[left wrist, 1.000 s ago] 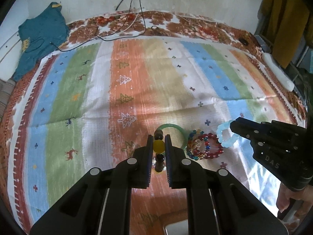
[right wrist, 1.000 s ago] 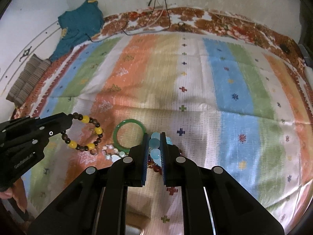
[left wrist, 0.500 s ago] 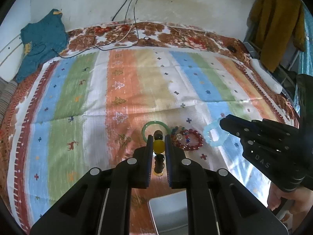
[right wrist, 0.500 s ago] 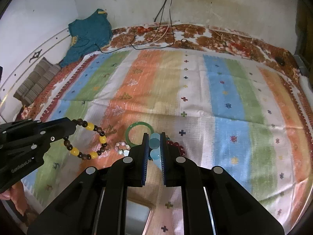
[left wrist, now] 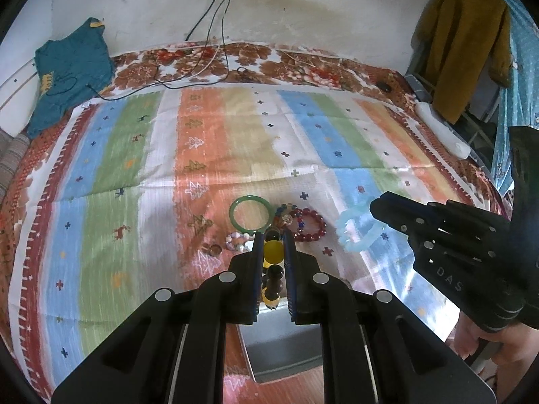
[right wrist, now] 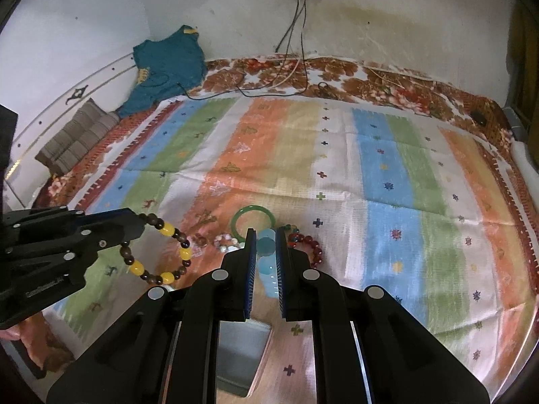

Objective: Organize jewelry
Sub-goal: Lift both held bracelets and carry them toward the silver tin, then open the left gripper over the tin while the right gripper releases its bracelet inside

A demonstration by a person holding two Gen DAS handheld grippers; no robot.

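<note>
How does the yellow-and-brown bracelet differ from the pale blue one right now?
The yellow-and-brown bracelet, in the left gripper, mixes dark brown and yellow beads; the pale blue bracelet, in the right gripper, is one translucent colour. Its beads look chunkier. Both hang clamped in shut jaws, lifted off the striped cloth.

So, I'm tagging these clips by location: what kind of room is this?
Probably a bedroom: a bed under a striped blanket, clothes hanging beside it, and charger cables from a wall socket.

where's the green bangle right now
The green bangle lies flat on the orange stripe of the striped blanket, just ahead of both grippers' fingertips in each wrist view, with the dark red bead bracelet to its right.
</note>
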